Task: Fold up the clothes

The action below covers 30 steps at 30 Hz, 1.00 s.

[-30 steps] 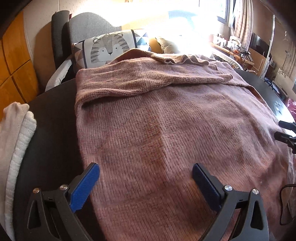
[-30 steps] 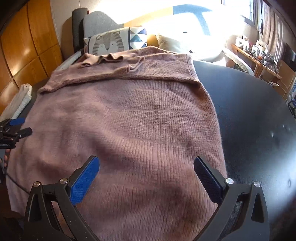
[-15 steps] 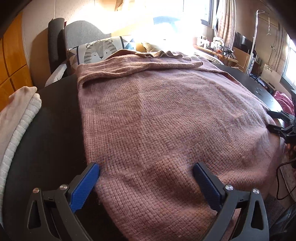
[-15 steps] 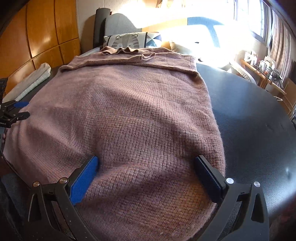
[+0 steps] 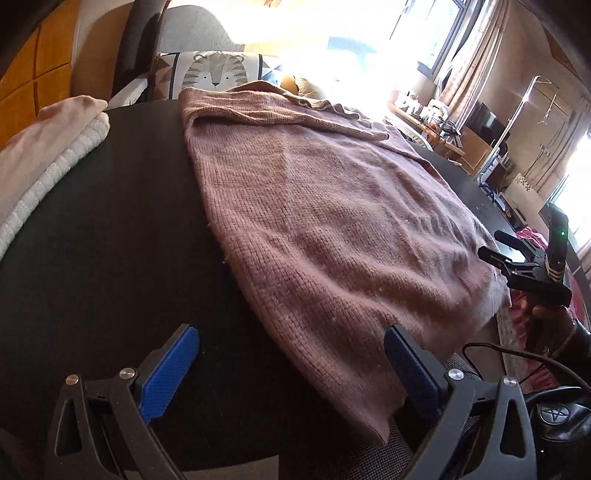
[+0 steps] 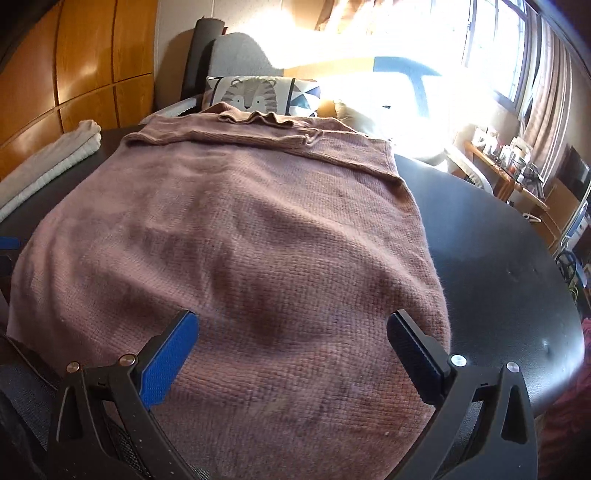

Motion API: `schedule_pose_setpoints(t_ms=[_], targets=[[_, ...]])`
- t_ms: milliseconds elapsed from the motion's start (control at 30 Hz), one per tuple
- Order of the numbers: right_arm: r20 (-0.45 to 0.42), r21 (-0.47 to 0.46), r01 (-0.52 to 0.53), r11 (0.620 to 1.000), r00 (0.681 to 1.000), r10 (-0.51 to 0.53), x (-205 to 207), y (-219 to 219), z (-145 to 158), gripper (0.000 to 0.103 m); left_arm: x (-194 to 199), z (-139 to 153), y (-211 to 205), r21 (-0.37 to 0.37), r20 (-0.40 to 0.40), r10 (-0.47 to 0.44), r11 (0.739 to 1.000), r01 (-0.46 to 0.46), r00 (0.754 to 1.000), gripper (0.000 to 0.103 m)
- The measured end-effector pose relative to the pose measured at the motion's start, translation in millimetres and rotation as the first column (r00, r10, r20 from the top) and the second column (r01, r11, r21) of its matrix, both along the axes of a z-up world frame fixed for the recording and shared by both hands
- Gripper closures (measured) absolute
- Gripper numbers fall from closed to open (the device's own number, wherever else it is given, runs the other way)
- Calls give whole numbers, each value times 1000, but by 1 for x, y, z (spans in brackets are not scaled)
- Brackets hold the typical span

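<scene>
Sweater [image 5: 332, 229] — a mauve knit one — is lying spread flat over the dark tabletop [image 5: 110, 240], its near hem drooping past the tabletop's near edge. In the left wrist view, the sleeves are lying folded across the sweater's far end, just in front of a tiger-print cushion [image 5: 214, 74] that is leaning on a grey chair back [image 5: 195, 33]. A folded pile of pale clothes [image 5: 44, 147] is sitting on the tabletop well to the left of the sweater. The left gripper [image 5: 291, 358] is hovering by the sweater's near left corner with its jaws standing wide apart and gripping nothing; the blue pad of the left finger is showing over bare tabletop, while the other finger is sitting right beside the overhanging hem. At the sweater's right edge the right gripper [image 5: 495, 245] is poking in, black, with a small green light glowing on its body; whether it is touching the knit I cannot tell.

In the right wrist view, the sweater [image 6: 236, 251] is filling most of the picture and the right gripper [image 6: 291, 350] is hanging over its near right part — jaws likewise spread wide, empty. To the right of the sweater the tabletop [image 6: 498, 266] is lying bare, and the pale clothes [image 6: 55, 158] are resting to the sweater's left, in front of orange wooden panels [image 6: 74, 66]. The cushion [image 6: 255, 94] is standing just beyond the sweater's far end.
</scene>
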State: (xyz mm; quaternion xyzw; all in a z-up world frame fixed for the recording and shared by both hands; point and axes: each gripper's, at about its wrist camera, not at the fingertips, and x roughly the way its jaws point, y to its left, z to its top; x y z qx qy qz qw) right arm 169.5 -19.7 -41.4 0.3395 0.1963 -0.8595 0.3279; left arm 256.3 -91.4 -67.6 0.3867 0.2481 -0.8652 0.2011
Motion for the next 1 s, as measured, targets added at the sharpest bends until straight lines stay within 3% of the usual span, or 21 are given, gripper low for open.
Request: schedule_pose_setpoints(t_ms=[67,133,300,367,433,533,700,833,933,1000], targets=[[32,17,-3,1000,999,2,1,-3,-10,0,-4,4,2,-2,-14,-14,1000,14,1000,0],[102,-45,27,999,994,-22,-3,5,-19,0,-12,7,6,-12,-23,-43,999,43,999,0],[79,-101,14,995,997,-6,5,18,-23,0,-48,9,22,-61,-22,-162,985,160,987,0],[71,-103,8,995,997,0,8,20,-24,0,-60,-3,29,-61,27,-200,978,201,980,0],[65,-107,-4,994,998,11,10,24,-24,0,-62,-11,41,-152,87,-217,962,228,972,0],[59,-117,-21,993,998,28,12,30,-26,0,-51,-16,48,-204,122,-224,948,246,967,0],[60,-114,-21,993,998,28,10,29,-26,0,-30,-19,40,-207,111,-213,950,232,971,0],[150,-72,8,997,989,3,-1,24,-15,0,-32,-16,37,-203,133,-232,945,256,964,0],[171,-167,55,984,985,-26,-7,29,2,0,-37,-9,35,-174,147,-240,949,264,960,1],[175,-195,82,977,983,-48,-14,27,7,0,-42,0,31,-137,106,-233,959,247,967,1]])
